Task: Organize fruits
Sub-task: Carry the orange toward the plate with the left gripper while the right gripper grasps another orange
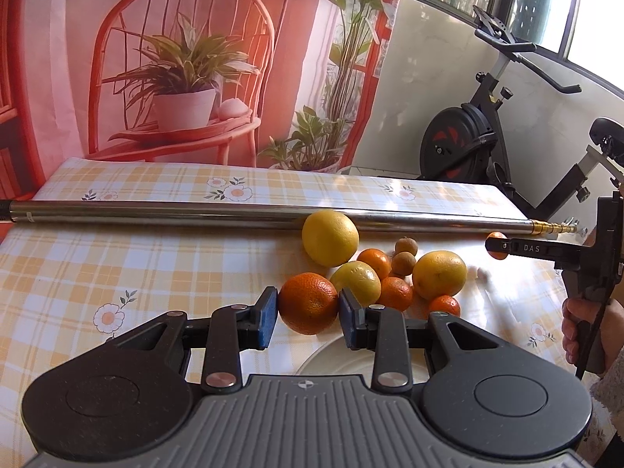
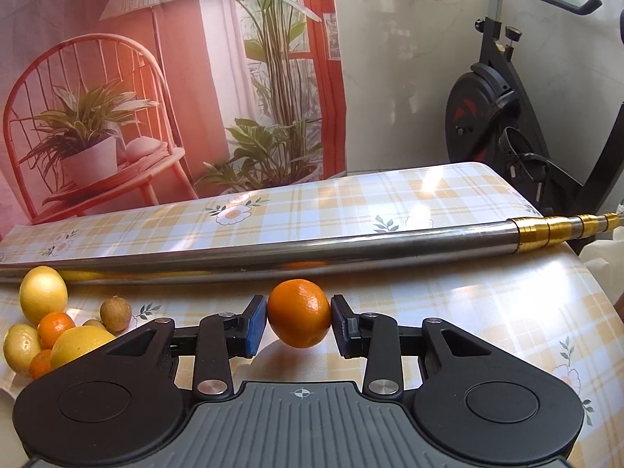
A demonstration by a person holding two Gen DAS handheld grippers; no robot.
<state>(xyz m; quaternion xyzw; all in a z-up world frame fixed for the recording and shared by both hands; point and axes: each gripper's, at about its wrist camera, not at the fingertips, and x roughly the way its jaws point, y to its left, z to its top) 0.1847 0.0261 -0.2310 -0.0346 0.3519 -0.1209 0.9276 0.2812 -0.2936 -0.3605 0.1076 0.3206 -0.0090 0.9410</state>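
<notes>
My left gripper (image 1: 308,306) is shut on a large orange mandarin (image 1: 308,300), its blue pads pressing both sides, just beyond a white plate (image 1: 331,357). Behind it lies a pile of fruit: a big yellow citrus (image 1: 330,238), a lemon (image 1: 357,282), another yellow fruit (image 1: 439,274), small oranges (image 1: 396,292) and brown longans (image 1: 401,263). My right gripper (image 2: 299,314) is shut on a small orange (image 2: 299,312) in front of the metal pole, and the orange's shadow falls on the cloth below. From the left wrist, that gripper (image 1: 496,246) shows at the right edge, in a person's hand.
A long steel pole (image 1: 156,214) with a gold telescopic end lies across the plaid tablecloth (image 1: 117,273) behind the fruit. An exercise bike (image 1: 468,140) stands past the table's far right corner. A printed backdrop hangs behind the table.
</notes>
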